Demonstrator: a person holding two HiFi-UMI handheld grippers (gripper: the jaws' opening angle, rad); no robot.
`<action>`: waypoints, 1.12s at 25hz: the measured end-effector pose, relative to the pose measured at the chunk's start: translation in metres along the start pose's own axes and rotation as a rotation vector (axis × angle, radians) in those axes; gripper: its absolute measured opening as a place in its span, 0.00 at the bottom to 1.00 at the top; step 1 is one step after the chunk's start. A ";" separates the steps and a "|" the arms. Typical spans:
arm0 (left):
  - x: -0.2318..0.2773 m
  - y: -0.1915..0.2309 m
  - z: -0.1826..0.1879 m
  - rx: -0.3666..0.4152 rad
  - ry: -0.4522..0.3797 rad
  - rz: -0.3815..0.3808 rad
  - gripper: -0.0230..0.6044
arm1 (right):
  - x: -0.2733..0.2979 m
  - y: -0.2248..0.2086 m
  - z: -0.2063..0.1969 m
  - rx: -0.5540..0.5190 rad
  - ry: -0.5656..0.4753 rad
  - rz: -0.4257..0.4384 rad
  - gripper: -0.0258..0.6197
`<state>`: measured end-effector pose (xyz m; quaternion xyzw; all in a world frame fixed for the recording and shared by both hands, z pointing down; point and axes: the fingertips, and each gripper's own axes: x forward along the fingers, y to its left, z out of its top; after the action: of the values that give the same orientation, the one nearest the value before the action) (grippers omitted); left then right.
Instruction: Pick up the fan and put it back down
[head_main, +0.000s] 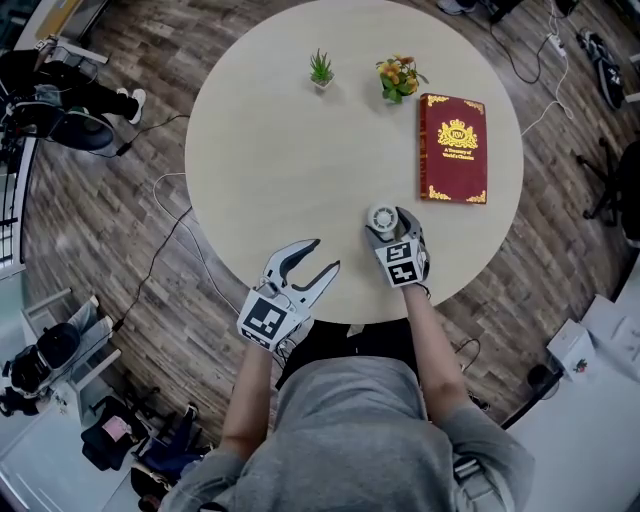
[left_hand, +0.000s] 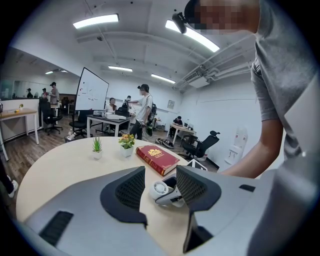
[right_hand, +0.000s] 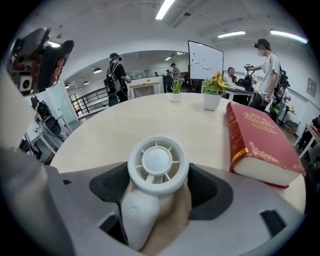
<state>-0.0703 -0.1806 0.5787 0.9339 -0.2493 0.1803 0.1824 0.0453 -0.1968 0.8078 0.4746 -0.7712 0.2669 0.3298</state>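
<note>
A small white handheld fan (head_main: 382, 216) with a round head is near the front edge of the round beige table (head_main: 270, 170). My right gripper (head_main: 388, 232) has its pads against both sides of the fan's head (right_hand: 157, 162), and the handle runs back between the jaws. The jaws stand wide, shut on the fan. The fan (left_hand: 161, 189) looks tilted, low over the tabletop. To its left, my left gripper (head_main: 312, 262) is open over the table edge with nothing between its fingers.
A red hardback book (head_main: 453, 148) lies just beyond the fan to the right. A small green plant (head_main: 321, 68) and a pot of orange flowers (head_main: 398, 76) stand at the far side. Cables and office chairs lie on the floor around the table.
</note>
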 end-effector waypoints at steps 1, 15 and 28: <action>0.000 0.001 -0.001 -0.003 0.002 0.001 0.37 | 0.002 0.000 -0.001 -0.004 0.002 -0.001 0.62; -0.010 0.000 -0.001 0.007 0.005 0.002 0.37 | 0.005 0.001 -0.002 -0.008 0.011 -0.014 0.62; -0.025 -0.012 0.012 0.079 -0.043 -0.017 0.37 | -0.017 0.003 -0.002 0.029 -0.013 -0.039 0.66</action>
<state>-0.0807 -0.1659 0.5542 0.9461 -0.2381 0.1682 0.1414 0.0484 -0.1846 0.7957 0.4959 -0.7601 0.2685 0.3229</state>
